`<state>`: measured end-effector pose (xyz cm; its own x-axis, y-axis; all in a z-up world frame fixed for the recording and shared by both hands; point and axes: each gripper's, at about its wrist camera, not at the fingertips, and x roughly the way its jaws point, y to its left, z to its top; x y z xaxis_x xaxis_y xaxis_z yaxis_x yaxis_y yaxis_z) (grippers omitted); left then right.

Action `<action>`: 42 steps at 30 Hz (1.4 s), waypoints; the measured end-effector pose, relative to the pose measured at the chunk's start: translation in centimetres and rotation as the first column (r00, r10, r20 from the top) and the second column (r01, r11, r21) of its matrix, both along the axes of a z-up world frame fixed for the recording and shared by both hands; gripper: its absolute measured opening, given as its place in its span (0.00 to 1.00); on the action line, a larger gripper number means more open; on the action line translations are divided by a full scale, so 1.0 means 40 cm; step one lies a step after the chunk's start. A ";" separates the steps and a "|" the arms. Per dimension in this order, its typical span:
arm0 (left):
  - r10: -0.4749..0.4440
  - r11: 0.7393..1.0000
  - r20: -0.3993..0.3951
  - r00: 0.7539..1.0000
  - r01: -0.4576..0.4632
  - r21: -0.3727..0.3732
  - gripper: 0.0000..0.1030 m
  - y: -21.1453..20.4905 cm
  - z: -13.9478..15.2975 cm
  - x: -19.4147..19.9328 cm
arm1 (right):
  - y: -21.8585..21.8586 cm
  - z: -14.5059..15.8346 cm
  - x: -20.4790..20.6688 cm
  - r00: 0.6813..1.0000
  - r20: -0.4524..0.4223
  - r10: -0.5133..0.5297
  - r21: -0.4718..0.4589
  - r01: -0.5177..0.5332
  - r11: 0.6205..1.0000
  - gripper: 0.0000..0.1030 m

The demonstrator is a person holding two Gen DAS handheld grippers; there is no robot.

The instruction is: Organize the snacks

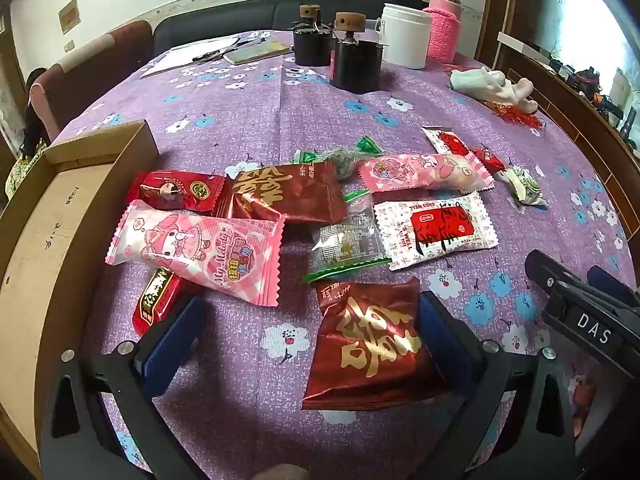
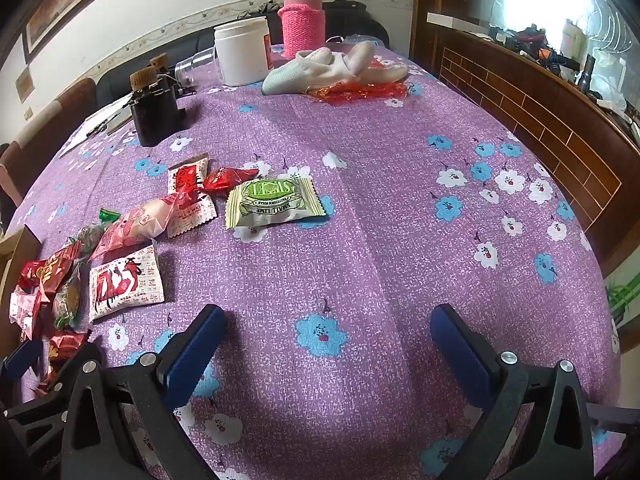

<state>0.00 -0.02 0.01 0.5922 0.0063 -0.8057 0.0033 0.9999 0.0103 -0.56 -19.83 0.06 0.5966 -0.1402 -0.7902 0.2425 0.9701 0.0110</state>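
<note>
Left gripper (image 1: 308,328), jaws released, straddles the dark red foil packet with gold characters (image 1: 370,346), likely bound for the brown cardboard box (image 1: 52,216); right gripper (image 2: 326,344) hangs empty, jaws wide

Both wrist views look steeply down, close, sharing the snacks (image 1: 304,216).

The cardboard box (image 1: 60,216) runs off the frame's left edge.

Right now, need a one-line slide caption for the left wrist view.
Open left hand-held gripper poised over a dark red gold-lettered snack packet, scattered snacks and a cardboard box on the floral purple tablecloth.
</note>
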 end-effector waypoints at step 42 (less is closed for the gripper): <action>-0.149 0.821 0.086 0.985 0.172 -0.544 0.98 0.298 0.093 -0.028 | 0.018 0.003 -0.049 1.000 -0.008 -0.004 -0.001 0.004 1.000 1.00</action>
<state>-1.11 11.90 3.73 0.5763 -0.5268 -0.6248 0.1754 0.8265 -0.5350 -2.52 -19.10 0.16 0.5901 -0.1433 -0.7945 0.2463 0.9692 0.0081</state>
